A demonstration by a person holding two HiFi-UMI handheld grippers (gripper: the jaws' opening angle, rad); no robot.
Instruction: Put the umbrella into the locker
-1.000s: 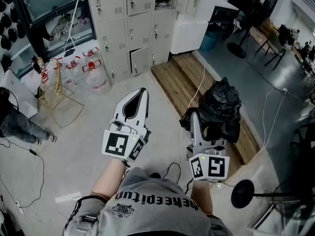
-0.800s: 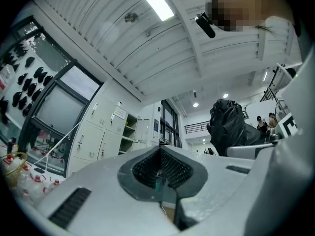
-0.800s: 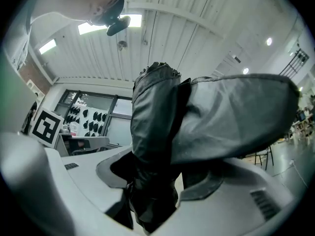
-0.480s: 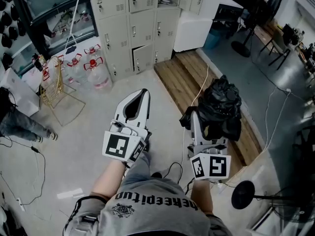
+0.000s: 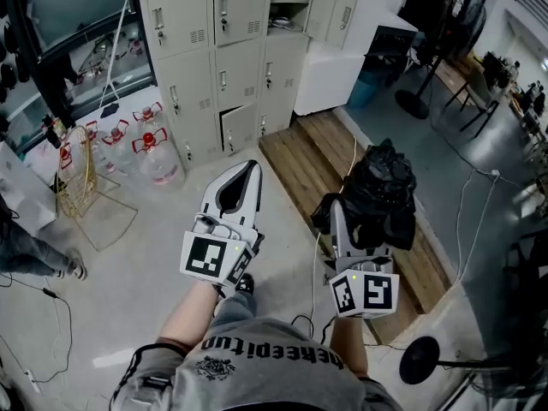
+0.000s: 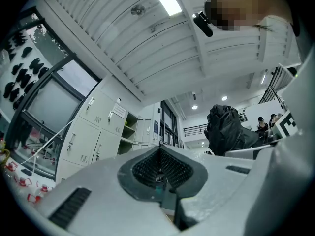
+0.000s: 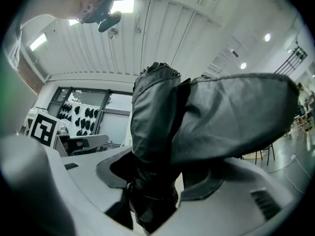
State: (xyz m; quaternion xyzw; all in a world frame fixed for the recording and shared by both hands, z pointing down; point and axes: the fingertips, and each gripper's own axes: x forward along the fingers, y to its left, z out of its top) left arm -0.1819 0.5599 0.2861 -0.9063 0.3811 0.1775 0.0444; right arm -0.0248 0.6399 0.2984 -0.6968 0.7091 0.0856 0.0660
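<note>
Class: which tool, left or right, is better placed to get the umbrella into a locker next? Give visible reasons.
Right. The right tool is shut on the bundled black fabric umbrella, while the left tool is shut and empty. The grey metal lockers stand ahead of both.

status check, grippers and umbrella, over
Left gripper shut, empty. Right gripper shut on black umbrella. Lockers ahead, one low door ajar. Water jugs left of it.

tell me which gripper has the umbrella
The right gripper: its jaws are shut on the black umbrella. The left gripper has its jaws together on nothing.
</note>
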